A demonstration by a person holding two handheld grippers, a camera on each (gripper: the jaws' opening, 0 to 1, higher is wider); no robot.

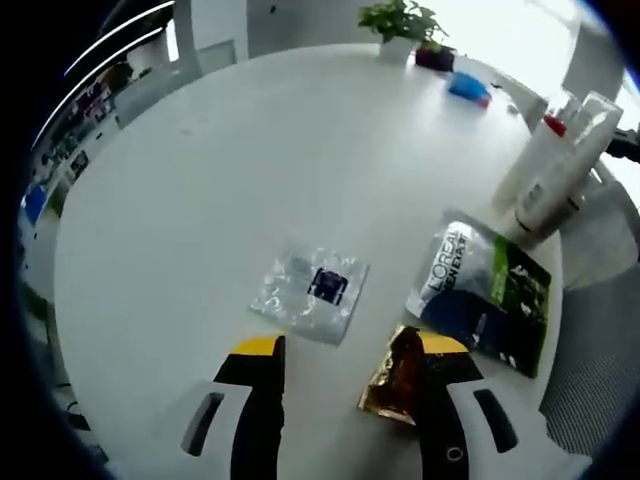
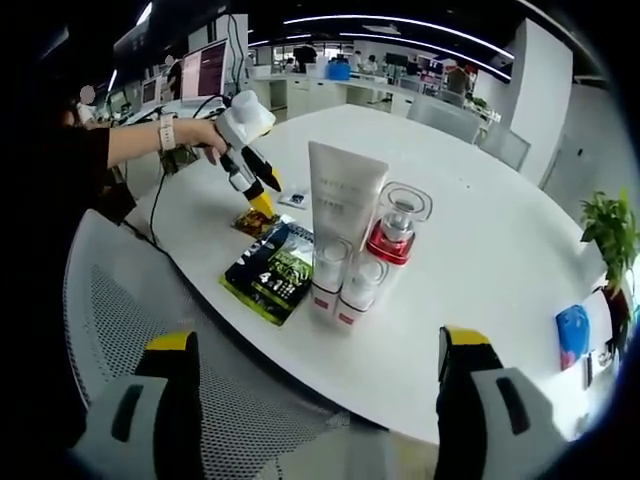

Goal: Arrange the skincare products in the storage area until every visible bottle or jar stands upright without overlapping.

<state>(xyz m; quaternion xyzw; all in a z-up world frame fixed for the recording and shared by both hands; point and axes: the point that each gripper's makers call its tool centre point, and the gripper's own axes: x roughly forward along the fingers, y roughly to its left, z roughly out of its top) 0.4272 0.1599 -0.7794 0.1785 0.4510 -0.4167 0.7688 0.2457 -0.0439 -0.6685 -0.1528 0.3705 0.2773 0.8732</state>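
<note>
Sachet [image 1: 309,293] on table [image 1: 250,180] — pouch [image 1: 482,290] beside it, bottles [image 1: 555,165] behind pouch

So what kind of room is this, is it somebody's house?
Probably an open office, not a house: rows of desks with glowing computer monitors, long ceiling strip lights, and a big round white table with grey mesh chairs.
</note>
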